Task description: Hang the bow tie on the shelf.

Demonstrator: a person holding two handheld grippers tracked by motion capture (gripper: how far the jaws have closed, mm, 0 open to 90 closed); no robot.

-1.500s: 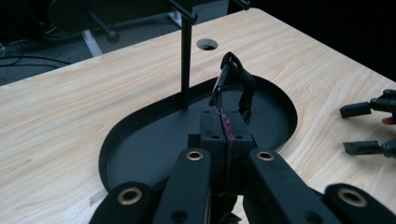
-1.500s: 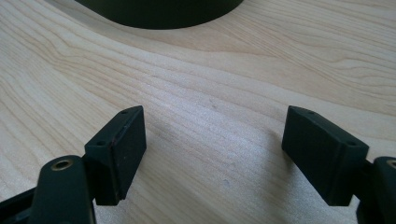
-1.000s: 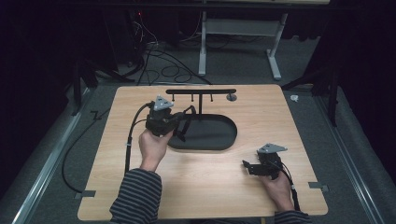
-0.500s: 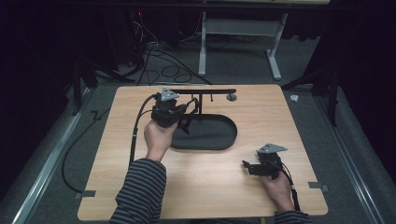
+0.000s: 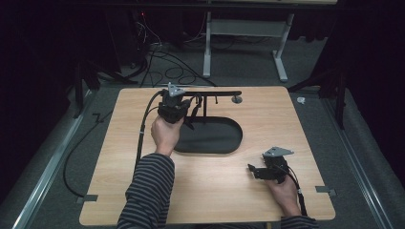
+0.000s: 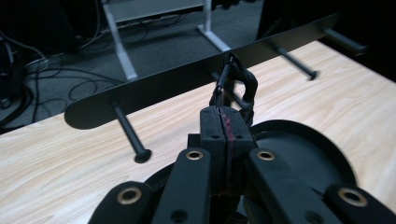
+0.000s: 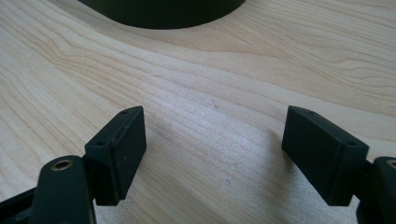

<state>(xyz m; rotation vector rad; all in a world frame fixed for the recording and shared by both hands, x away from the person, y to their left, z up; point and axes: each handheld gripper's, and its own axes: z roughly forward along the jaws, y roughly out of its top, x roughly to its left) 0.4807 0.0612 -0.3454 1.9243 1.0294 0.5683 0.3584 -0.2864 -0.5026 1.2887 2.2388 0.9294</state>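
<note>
**Left claw holds a black loop at the rack; right claw idle**

Nearest the person, the right claw (image 5: 252,170) rests low on the wooden tabletop (image 5: 267,119), its jaws spread wide with bare wood between them. Farther out lies the rack's black oval base (image 5: 215,138). Above its left end the left claw (image 5: 184,114) is clenched on a small black loop (image 6: 238,84), which stands up just in front of the rack's horizontal bar (image 6: 187,79). Pegs (image 6: 130,135) jut from that bar toward the camera.
</note>
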